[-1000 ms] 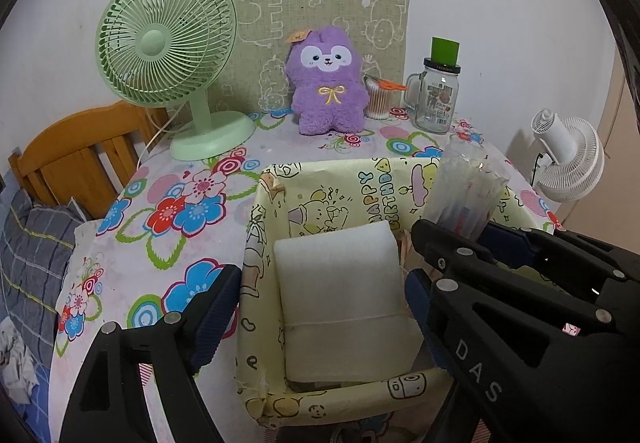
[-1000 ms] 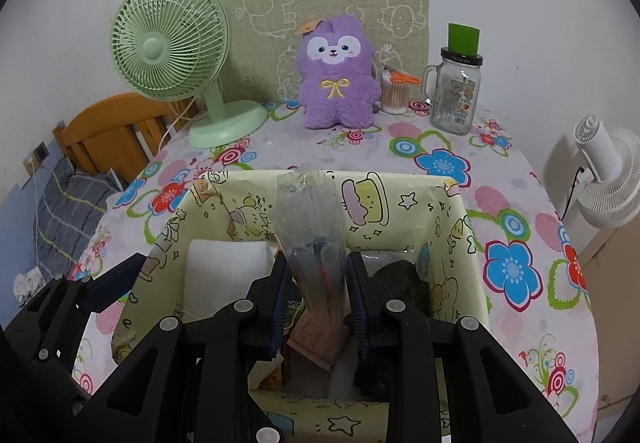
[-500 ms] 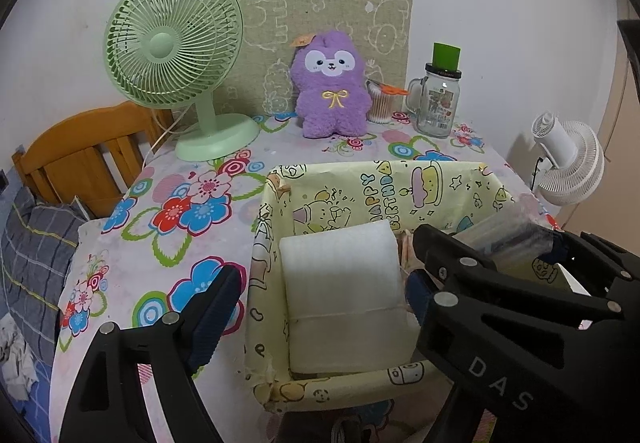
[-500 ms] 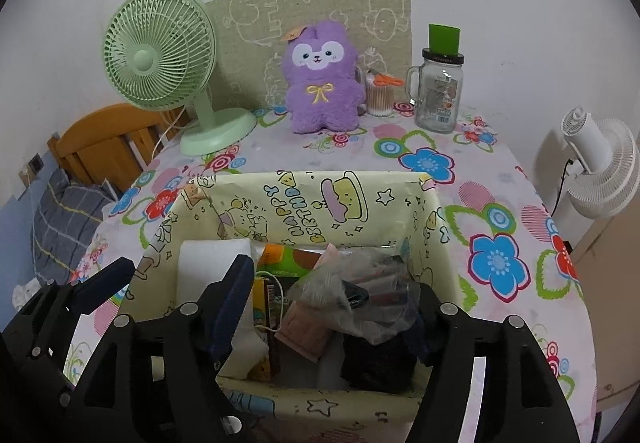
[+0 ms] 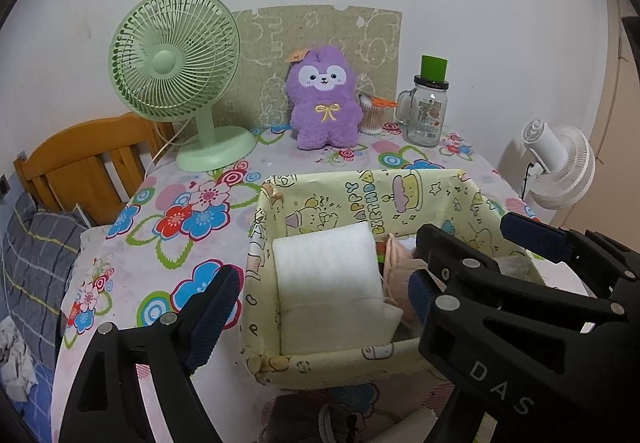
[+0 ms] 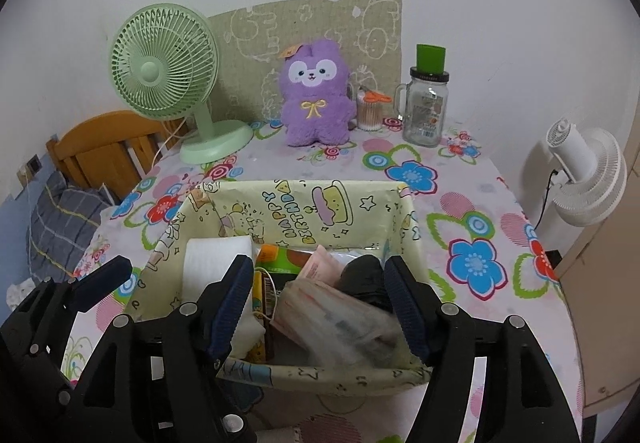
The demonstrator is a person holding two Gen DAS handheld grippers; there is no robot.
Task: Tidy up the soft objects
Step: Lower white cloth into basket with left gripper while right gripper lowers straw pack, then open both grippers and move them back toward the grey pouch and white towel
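Note:
A box lined with yellow cartoon paper [image 5: 360, 195] [image 6: 304, 211] stands on the flowered tablecloth. Inside lie a white foam pad [image 5: 328, 271] [image 6: 212, 255], a clear plastic bag of small items [image 6: 340, 319], a pink packet [image 6: 320, 267] and something black [image 6: 360, 275]. My right gripper [image 6: 320, 267] is open over the box, with the bag lying loose below its fingers. My left gripper [image 5: 320, 283] is open and straddles the box's left wall, one finger outside and one over the inside. A purple plush toy [image 5: 322, 99] [image 6: 314, 95] sits upright at the back of the table.
A green desk fan [image 5: 176, 59] stands back left, and a glass jar with a green lid [image 5: 426, 111] and a cup of cotton swabs [image 5: 372, 117] stand beside the plush. A white fan [image 6: 584, 179] is off the table's right edge. A wooden headboard [image 5: 80, 163] is at the left.
My right gripper opened and let go of the clear plastic bag, which dropped from upright to lying in the box. The gripper drew back slightly. The left gripper stayed where it was.

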